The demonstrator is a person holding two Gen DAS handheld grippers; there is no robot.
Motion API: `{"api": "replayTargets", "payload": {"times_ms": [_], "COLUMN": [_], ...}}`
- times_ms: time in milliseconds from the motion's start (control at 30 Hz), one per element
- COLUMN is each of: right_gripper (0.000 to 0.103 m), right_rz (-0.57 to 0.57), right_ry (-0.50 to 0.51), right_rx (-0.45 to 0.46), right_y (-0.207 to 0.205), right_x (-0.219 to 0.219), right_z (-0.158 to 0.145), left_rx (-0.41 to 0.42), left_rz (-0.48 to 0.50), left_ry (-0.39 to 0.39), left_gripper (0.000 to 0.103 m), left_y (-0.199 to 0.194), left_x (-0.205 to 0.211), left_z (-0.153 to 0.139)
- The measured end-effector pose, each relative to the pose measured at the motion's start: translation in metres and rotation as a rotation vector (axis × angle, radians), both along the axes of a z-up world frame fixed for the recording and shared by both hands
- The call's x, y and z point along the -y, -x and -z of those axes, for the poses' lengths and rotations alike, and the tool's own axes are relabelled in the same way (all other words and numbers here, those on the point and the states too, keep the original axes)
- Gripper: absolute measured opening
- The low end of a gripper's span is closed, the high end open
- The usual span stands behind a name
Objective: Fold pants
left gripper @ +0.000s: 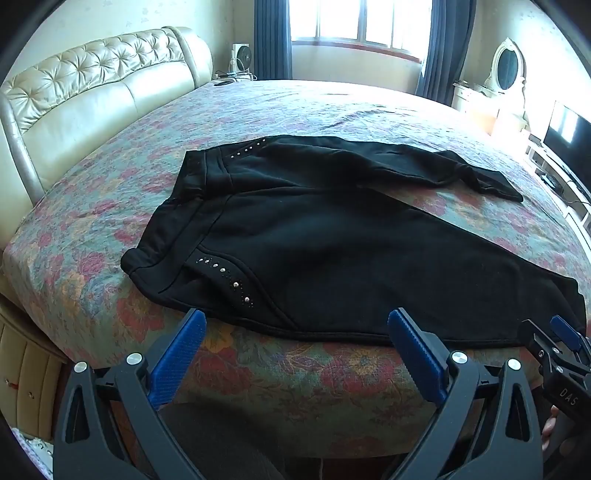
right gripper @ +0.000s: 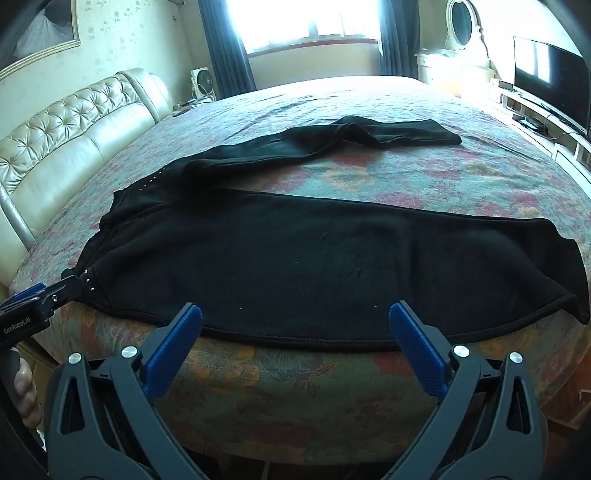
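Black pants (left gripper: 332, 251) with silver studs lie spread flat on the floral bedspread, waistband to the left, the two legs splayed apart to the right. They also show in the right wrist view (right gripper: 314, 266). My left gripper (left gripper: 295, 325) is open and empty at the bed's near edge, just short of the pants' near hem by the studded pocket. My right gripper (right gripper: 295, 317) is open and empty, at the near hem of the near leg. Each gripper shows in the other's view: the right gripper (left gripper: 554, 332), the left gripper (right gripper: 55, 291).
The bed (left gripper: 258, 369) has a tufted cream headboard (left gripper: 92, 92) on the left. A window with blue curtains (left gripper: 362, 22) is at the back. A dresser with an oval mirror (left gripper: 506, 70) and a TV (right gripper: 546, 74) stand on the right.
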State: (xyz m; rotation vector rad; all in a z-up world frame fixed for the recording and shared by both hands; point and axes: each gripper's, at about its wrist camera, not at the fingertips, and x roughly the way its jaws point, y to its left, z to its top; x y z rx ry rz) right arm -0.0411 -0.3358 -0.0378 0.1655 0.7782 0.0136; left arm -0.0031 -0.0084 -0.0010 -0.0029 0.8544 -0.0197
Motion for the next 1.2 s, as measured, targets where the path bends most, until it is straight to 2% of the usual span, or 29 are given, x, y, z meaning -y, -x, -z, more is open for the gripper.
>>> {"api": "replayTargets", "payload": {"times_ms": [867, 1200], "right_gripper": [0.101, 0.101], "right_rz": [-0.004, 0.012], "right_ry": [-0.023, 0.033], "right_rx": [-0.02, -0.047], "right_y": [0.0014, 0.0005], "right_x": [-0.0026, -0.0066], "right_z": [0.0035, 0.0048], "left_rx": [-0.012, -0.015], "left_rz": [0.019, 0.023], "left_ry": [0.005, 0.003], "left_gripper": [0.098, 0.098], "left_y": [0.001, 0.001], "left_x": [0.0029, 0.0045], "left_z": [0.0009, 0.0022]}}
